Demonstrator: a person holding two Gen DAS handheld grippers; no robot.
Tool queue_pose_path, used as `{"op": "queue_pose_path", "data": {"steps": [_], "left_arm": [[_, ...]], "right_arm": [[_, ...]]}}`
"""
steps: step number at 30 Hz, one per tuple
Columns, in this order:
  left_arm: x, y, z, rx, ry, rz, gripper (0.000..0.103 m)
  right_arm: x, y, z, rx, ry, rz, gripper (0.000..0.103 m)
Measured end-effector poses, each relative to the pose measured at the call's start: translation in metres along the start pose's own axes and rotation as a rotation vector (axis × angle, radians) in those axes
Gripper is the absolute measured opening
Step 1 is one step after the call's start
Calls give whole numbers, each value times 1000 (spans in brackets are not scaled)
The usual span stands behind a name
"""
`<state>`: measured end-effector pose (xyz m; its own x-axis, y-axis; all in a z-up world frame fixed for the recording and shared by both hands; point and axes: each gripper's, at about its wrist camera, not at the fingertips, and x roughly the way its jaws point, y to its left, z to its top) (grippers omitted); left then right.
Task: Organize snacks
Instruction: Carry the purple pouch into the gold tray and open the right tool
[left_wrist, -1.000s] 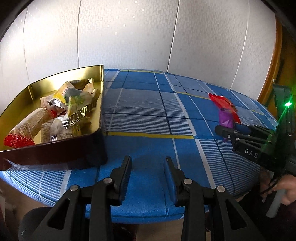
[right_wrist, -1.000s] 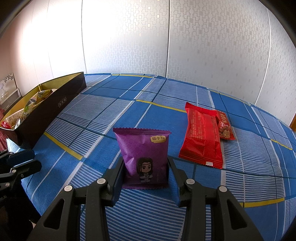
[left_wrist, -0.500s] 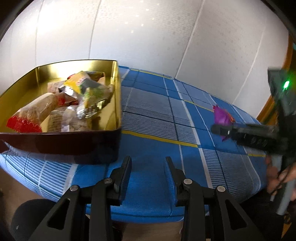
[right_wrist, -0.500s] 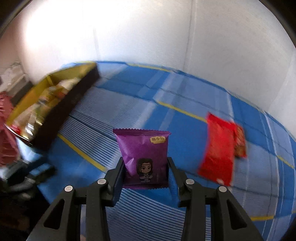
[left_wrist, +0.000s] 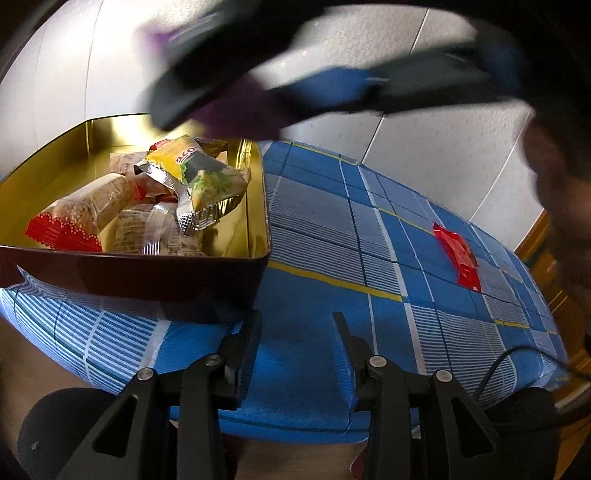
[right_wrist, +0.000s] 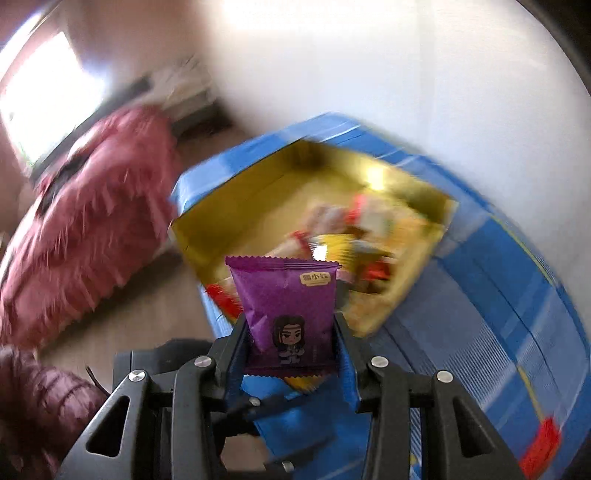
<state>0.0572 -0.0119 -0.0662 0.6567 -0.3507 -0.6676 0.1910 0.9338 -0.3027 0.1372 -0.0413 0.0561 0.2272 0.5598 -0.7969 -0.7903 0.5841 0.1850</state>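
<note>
My right gripper (right_wrist: 291, 325) is shut on a purple snack packet (right_wrist: 284, 291) with a cartoon figure on it and holds it upright in the air over the gold-lined tin (right_wrist: 258, 206). In the left wrist view the right gripper (left_wrist: 192, 92) is a dark blur above the tin (left_wrist: 147, 269), with the purple packet (left_wrist: 236, 110) in it. Several wrapped snacks (left_wrist: 192, 173) lie in the tin. A red packet (left_wrist: 458, 254) lies on the cloth at the right. My left gripper (left_wrist: 295, 332) hovers at the table's near edge beside the tin's corner, its jaws opening with nothing between them.
A blue checked cloth (left_wrist: 332, 240) covers the table, whose rounded near edge runs just under my left gripper. A dark red quilted jacket (right_wrist: 85, 221) lies off the table to the left of the tin. A white panelled wall (left_wrist: 424, 129) stands behind the table.
My right gripper has lifted the purple packet off the cloth and swung it left to above the tin. The left gripper has rolled a little and stayed near the table edge.
</note>
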Motion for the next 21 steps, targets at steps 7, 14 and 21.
{"op": "queue_pose_path", "data": {"steps": [7,14,21], "left_arm": [[-3,6,0,-29,-1,-18,39],[-5,7,1,-22,-4,-19,40],[-4,5,0,-6,-6,-9,42]], "right_arm": [[73,-12,33,-19,204,117,47],[91,-28,34,10,174,9,51],[63,-38,26,56,100,48,56]]}}
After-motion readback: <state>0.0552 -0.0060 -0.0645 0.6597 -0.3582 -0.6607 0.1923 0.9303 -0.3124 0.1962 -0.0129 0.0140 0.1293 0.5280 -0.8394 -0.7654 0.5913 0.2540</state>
